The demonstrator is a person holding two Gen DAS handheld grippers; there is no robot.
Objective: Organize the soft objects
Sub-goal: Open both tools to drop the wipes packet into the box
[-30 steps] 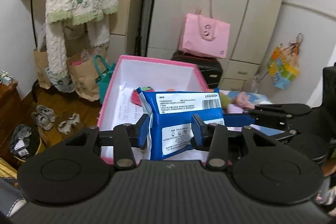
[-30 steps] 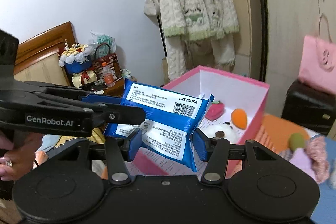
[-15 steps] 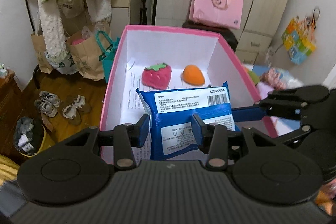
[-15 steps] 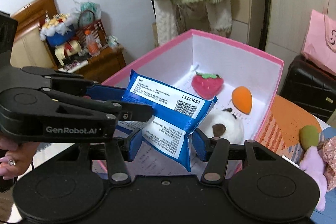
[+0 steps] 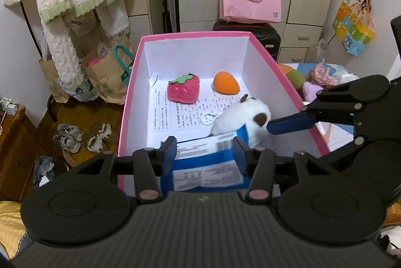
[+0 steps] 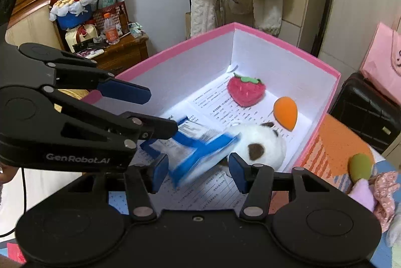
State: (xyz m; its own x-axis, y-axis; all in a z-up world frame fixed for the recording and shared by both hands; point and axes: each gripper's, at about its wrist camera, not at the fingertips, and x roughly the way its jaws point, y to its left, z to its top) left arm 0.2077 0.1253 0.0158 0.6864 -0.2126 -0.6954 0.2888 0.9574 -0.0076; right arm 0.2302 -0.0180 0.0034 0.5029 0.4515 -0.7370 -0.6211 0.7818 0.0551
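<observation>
The blue wipes packet (image 6: 200, 155), motion-blurred, seems loose inside the pink box (image 5: 130, 102), against the white plush (image 5: 240, 117). The left gripper (image 5: 204, 155) has just opened; the right gripper (image 6: 195, 167) stands apart too.

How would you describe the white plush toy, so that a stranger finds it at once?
Find the pink box with white inner walls. On the printed paper lining its floor, nearest the camera, lies the white plush toy, touching a blue packet. Unlike the red strawberry and orange sponge, it is white with brown patches.
</observation>
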